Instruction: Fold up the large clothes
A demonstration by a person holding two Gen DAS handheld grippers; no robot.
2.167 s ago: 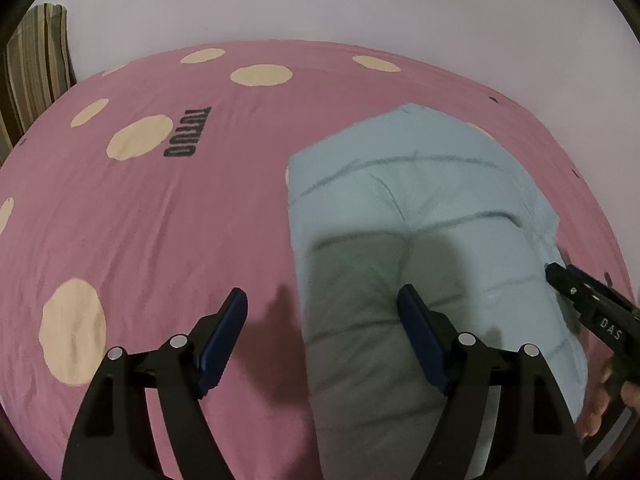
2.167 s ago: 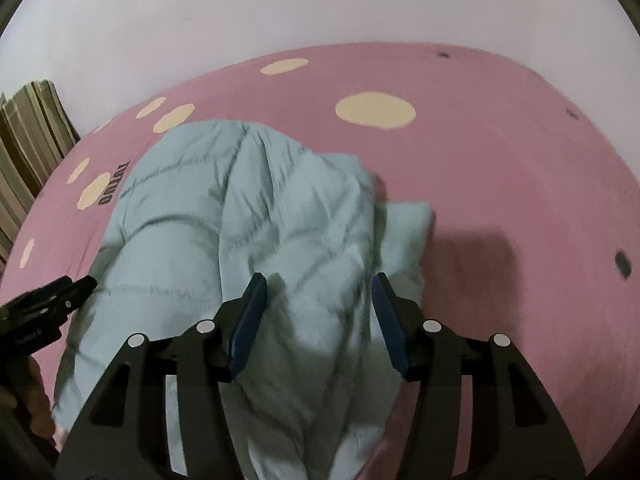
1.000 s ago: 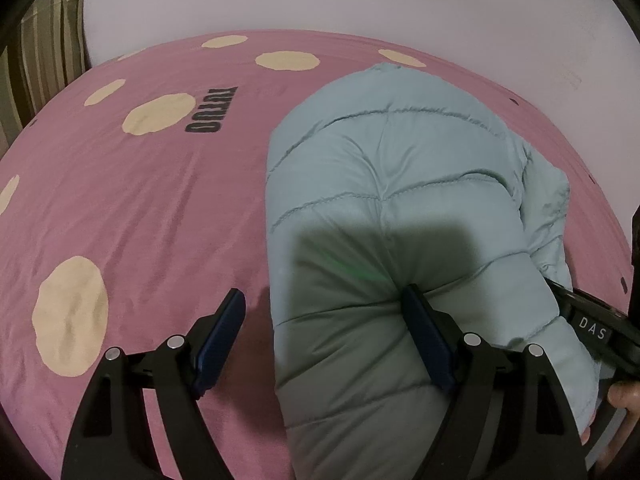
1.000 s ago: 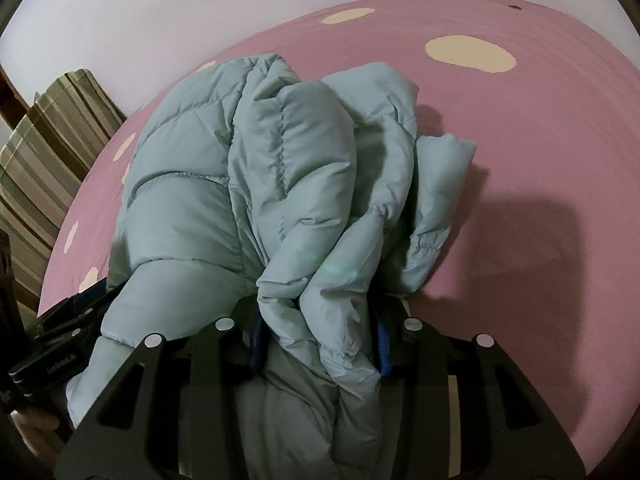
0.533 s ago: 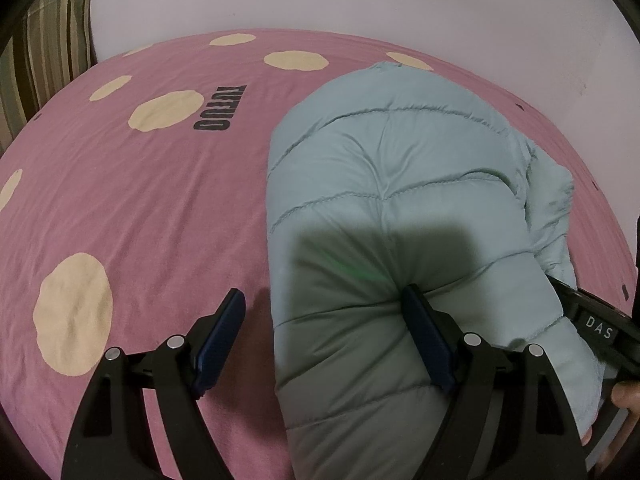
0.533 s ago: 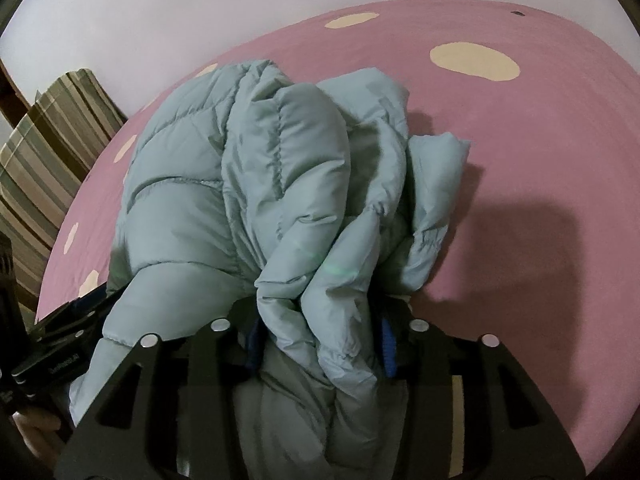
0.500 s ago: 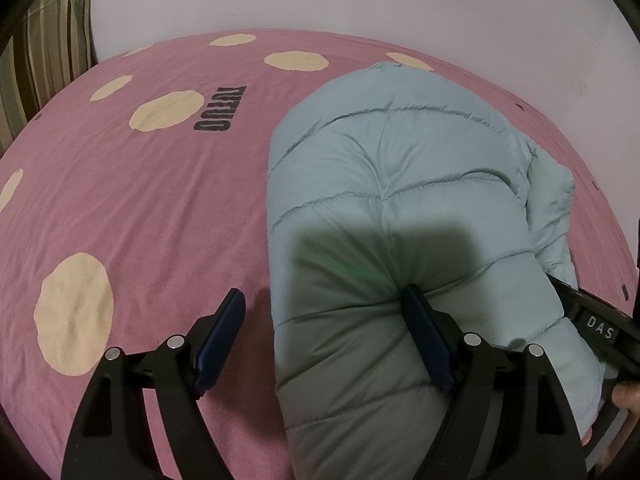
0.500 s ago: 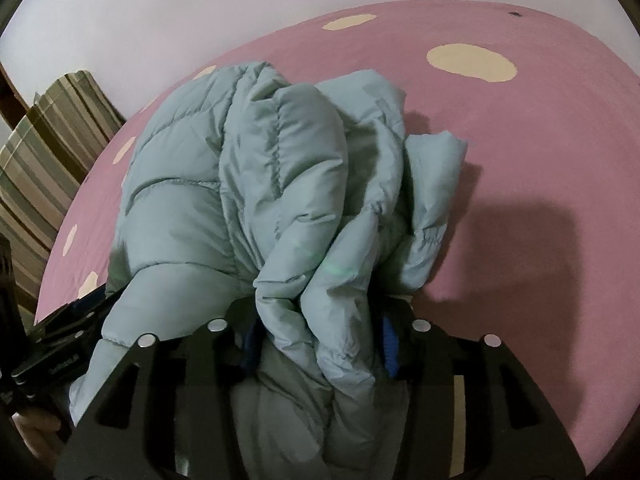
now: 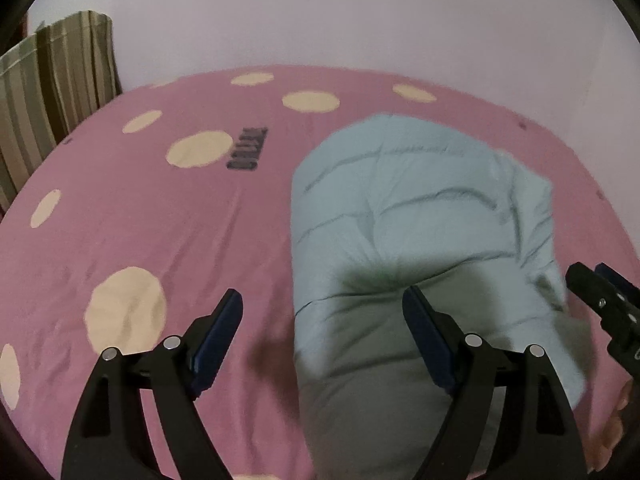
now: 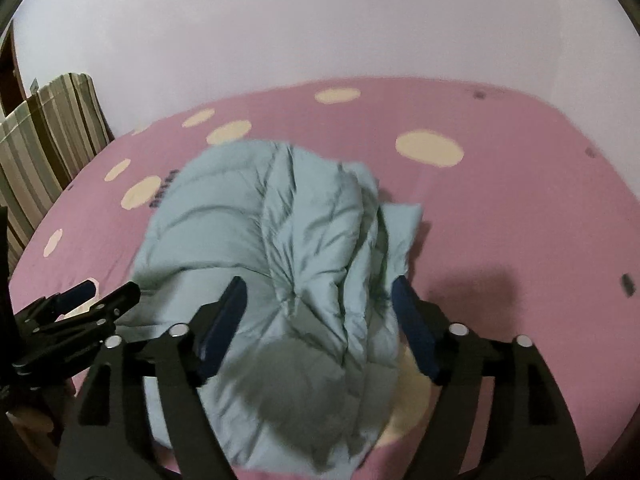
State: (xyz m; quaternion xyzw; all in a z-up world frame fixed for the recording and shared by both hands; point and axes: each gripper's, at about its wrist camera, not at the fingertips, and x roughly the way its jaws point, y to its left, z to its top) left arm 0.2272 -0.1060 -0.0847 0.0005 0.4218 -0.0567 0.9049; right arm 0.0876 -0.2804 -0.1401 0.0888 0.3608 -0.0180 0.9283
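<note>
Released since half a second ago, the puffer jacket [image 10: 280,264] no longer sits clamped in the right hand-held gripper [image 10: 318,300]; its jaws now stand wide apart, holding nothing, above the crumpled folds. Left hand-held gripper [image 9: 322,312] is likewise spread wide and empty, one finger [image 9: 424,332] over the jacket's edge, the other over the bedsheet [image 9: 140,220] (pink, cream dots). Jacket lies bundled on the bed, right of the printed lettering [image 9: 248,148]. Striped fabric [image 9: 52,84] stands at the far left.

left gripper [image 9: 322,312] open, blue jacket [image 9: 420,216] on pink bedsheet [image 9: 140,216]
</note>
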